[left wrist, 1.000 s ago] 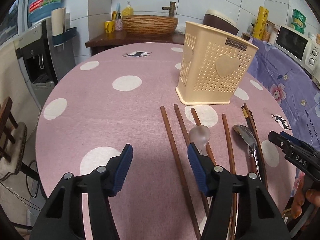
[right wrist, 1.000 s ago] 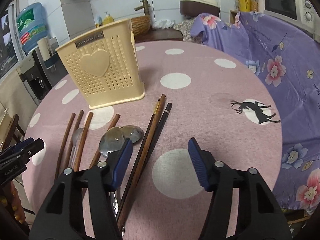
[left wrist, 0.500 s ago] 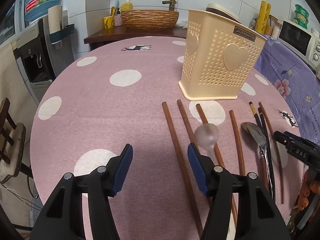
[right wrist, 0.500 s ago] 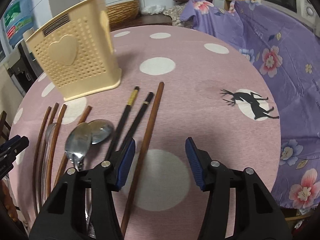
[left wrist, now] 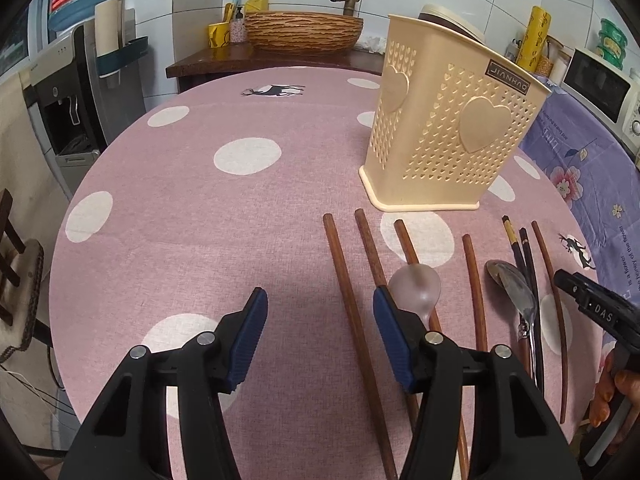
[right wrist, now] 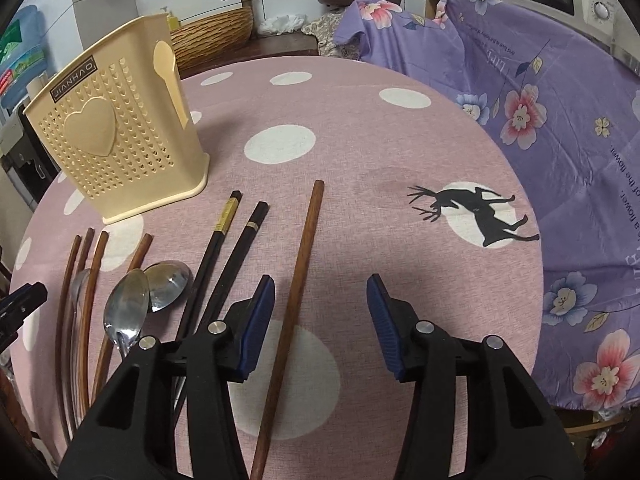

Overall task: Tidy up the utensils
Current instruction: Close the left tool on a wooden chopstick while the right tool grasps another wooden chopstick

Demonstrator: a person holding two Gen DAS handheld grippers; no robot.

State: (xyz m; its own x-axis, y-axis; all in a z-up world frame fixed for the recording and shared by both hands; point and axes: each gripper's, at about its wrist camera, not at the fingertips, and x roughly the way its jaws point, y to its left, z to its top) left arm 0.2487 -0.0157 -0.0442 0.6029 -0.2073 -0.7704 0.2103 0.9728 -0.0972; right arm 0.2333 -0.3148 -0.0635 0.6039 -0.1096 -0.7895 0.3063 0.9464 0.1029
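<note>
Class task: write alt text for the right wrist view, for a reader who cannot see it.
The open right gripper hovers over a brown wooden chopstick lying between its blue-padded fingers on a pink polka-dot tablecloth. To the left lie two black chopsticks, metal spoons and a cream perforated utensil holder.

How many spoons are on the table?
3: two metal spoons overlapping, left of the black chopsticks; one translucent spoon among the brown chopsticks. None looks hidden.

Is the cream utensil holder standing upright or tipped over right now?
Upright. The utensil holder sits flat on its base rim on the tablecloth, open top upward, in both wrist views. Its inside cannot be seen.
</note>
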